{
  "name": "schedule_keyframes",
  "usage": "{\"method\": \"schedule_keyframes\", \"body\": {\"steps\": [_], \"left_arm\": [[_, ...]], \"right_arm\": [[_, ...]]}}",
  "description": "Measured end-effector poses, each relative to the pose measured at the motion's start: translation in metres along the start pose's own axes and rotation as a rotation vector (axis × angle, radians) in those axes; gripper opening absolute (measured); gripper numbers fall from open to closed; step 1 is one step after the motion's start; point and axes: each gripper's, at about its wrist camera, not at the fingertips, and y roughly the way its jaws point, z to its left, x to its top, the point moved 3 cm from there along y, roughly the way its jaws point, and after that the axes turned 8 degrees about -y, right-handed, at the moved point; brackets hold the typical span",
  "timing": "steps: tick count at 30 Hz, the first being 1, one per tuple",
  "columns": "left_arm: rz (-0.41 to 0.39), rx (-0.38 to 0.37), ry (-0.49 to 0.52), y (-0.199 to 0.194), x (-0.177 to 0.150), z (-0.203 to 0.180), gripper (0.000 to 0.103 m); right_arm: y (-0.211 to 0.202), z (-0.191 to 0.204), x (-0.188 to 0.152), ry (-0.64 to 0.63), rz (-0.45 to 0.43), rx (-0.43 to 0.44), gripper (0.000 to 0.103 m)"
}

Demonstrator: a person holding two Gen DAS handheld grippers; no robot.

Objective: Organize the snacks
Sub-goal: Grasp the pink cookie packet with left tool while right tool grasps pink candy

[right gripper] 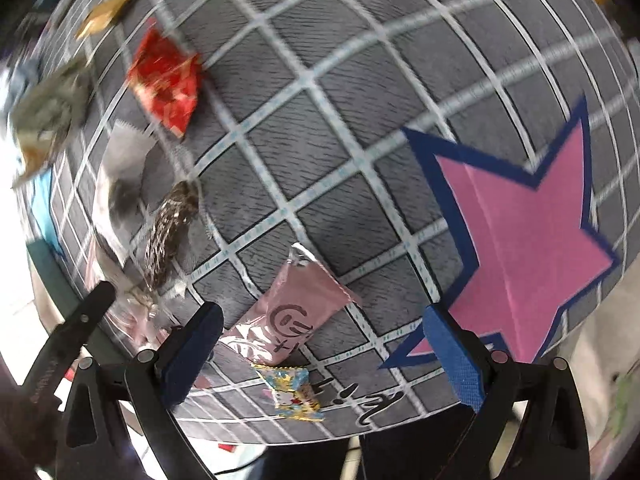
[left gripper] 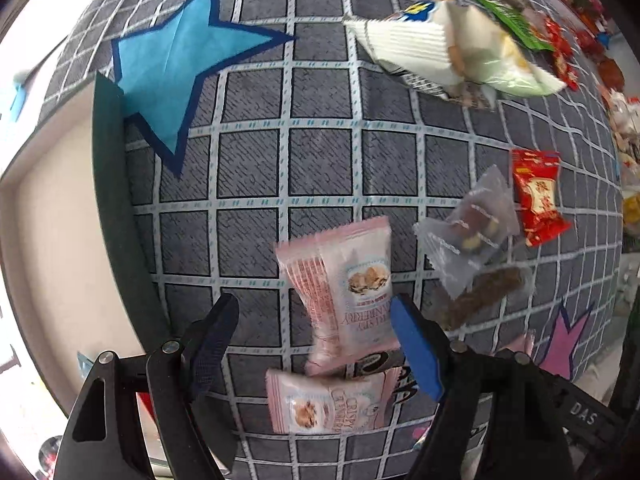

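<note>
In the left wrist view my left gripper is open above a pink Crispy Cranberry packet; a second like packet lies below it. A clear wrapped snack, a brown bar and a red packet lie to the right. In the right wrist view my right gripper is open over a pink foil packet and a small blue-yellow candy. A pink star is to its right, a blue star at the left view's upper left.
A grey grid-pattern cloth covers the table. A white-wrapped snack pile and more packets lie at the far right. In the right view a red packet and a brown bar lie left. The table edge runs down the left.
</note>
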Motion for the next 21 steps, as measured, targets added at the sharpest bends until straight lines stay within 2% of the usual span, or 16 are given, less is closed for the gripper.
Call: {"method": "schedule_keyframes", "body": {"steps": [4,7,10,11,13,15,17,21], "left_arm": [[0.017,0.024,0.002,0.012,-0.001,0.0,0.081],[-0.004,0.055,0.051,0.018,-0.008,-0.002,0.082],[-0.022,0.056,0.095,0.02,-0.012,-0.005,0.083],[-0.025,0.056,0.103,0.02,-0.013,-0.011,0.085],[-0.029,0.057,0.114,0.021,-0.013,-0.014,0.089],[-0.029,0.059,0.114,0.026,-0.011,-0.017,0.096],[-0.02,0.056,0.112,0.031,-0.009,-0.013,0.102],[-0.035,0.045,0.134,0.035,-0.009,-0.013,0.103]], "right_arm": [[0.003,-0.025,0.008,0.025,0.007,-0.011,0.102],[0.003,-0.027,0.011,-0.082,0.008,-0.106,0.102],[0.001,-0.034,0.012,-0.249,-0.006,-0.238,0.102],[-0.002,-0.041,0.013,-0.287,-0.026,-0.255,0.102],[-0.012,-0.062,0.016,-0.305,-0.051,-0.298,0.102],[-0.019,-0.087,0.017,-0.26,-0.037,-0.284,0.102],[-0.025,-0.116,0.019,-0.177,-0.013,-0.209,0.102],[-0.039,-0.167,0.01,-0.036,0.016,-0.086,0.102]]}}
